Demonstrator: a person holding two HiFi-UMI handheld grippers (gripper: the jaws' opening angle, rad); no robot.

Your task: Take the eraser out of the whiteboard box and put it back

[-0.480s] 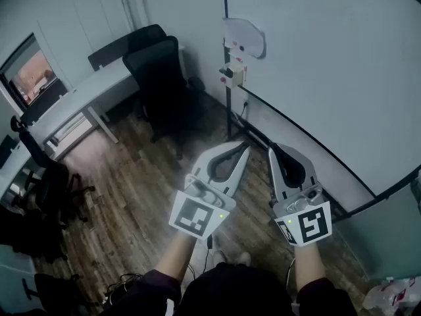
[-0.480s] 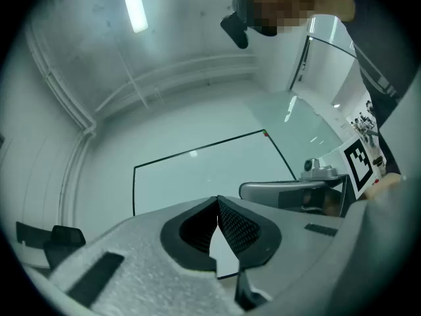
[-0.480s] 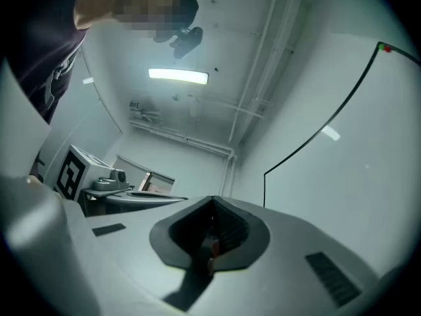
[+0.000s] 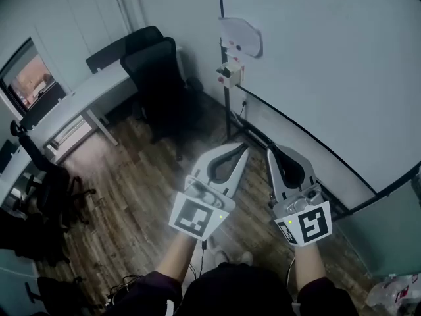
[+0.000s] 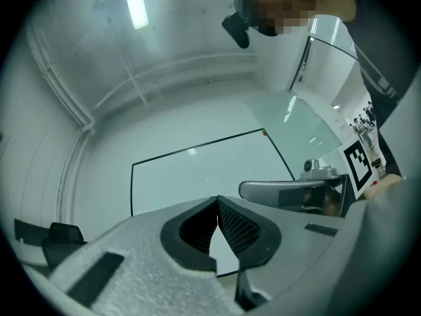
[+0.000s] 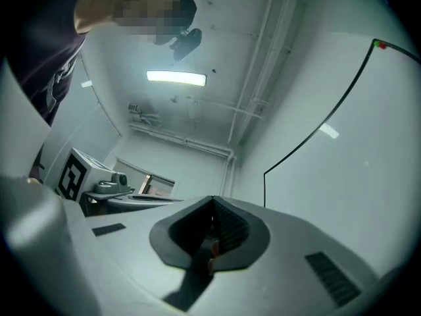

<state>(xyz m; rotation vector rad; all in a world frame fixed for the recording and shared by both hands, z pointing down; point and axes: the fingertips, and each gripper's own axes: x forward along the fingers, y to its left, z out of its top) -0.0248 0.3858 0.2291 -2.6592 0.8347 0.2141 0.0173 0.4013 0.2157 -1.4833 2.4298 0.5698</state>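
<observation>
A small box [image 4: 230, 73] hangs on the left edge of the big whiteboard [image 4: 329, 64], below a clear plastic holder [image 4: 241, 37]. I cannot make out the eraser inside the box. Both grippers are held side by side at chest height, well short of the box and pointing toward it. My left gripper [image 4: 245, 147] is shut with nothing between its jaws, and its tips [image 5: 218, 199] meet in front of the whiteboard [image 5: 197, 173]. My right gripper [image 4: 270, 149] is shut and empty too, with its jaws closed [image 6: 212, 201] beside the whiteboard [image 6: 355, 150].
Two black office chairs [image 4: 158, 78] stand by a white desk [image 4: 79, 97] at the left. The whiteboard's stand pole [image 4: 227, 114] comes down to the wooden floor [image 4: 131, 176]. Another chair [image 4: 46, 189] is at the far left, and a plastic bag [image 4: 395, 291] lies at the lower right.
</observation>
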